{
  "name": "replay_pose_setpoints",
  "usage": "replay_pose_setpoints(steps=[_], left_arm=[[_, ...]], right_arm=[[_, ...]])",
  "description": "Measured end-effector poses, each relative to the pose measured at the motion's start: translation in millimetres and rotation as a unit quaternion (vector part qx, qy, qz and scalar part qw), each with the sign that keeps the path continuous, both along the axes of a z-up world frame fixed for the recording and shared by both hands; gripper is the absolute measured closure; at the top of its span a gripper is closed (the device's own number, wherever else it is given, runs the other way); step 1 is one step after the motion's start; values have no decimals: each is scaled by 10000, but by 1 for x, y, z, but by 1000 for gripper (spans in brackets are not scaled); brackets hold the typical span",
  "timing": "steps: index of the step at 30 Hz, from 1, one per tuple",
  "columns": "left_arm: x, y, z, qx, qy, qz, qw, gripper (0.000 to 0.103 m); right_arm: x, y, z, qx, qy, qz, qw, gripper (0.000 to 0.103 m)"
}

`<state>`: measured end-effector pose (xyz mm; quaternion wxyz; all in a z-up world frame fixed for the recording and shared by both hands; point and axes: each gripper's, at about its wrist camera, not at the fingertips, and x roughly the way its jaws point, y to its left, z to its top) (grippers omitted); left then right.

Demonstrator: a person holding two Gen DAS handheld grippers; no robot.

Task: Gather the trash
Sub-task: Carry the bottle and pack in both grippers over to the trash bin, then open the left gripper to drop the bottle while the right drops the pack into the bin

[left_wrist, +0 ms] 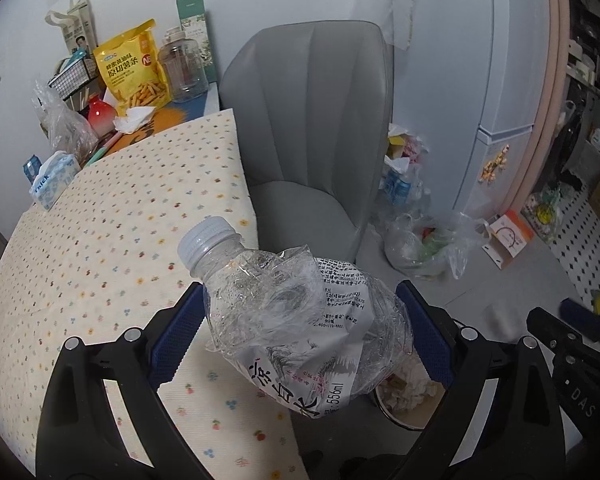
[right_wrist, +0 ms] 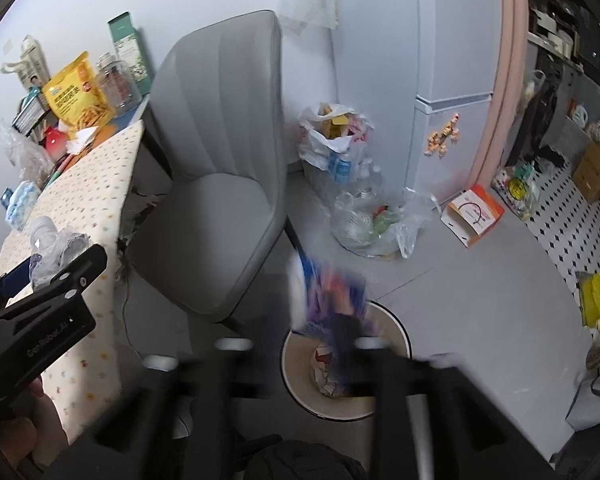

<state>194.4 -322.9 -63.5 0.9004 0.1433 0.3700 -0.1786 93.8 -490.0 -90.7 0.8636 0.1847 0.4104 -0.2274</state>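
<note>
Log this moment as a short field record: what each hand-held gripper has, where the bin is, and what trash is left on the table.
left hand-held gripper: shut on a crushed plastic bottle, cap on, over the table edge
right hand-held gripper: open, blurred, above the bin
wrapper: blurred, blue and purple, in the air over the bin
bin: round, on the floor by the grey chair, paper scraps inside
table: crumpled tissue at the far end

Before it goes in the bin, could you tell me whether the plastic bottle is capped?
Capped: a white cap sits on the crushed bottle.
</note>
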Motion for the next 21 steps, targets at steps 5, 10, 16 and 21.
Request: replay_pose_setpoints(steps=[5,10,16,21], left_arm=[[-3,-15,-6,77,42,-138,9999,9],[-14,-37,-10,72,105,-378,9992,9],[-33,-69,-11,5,178,-785,9968,9],[-50,-96,-11,-128,266,-1096,9935,9]], right_arm=[[-12,-18,-8,80,27,-194,9998,55],[-34,-35,-6,74,-7,-403,9992,53],[-69,-60,4,-58,-21,-842,9964,51],[-97,-78,16,-200,-30,-1133,9934,50]])
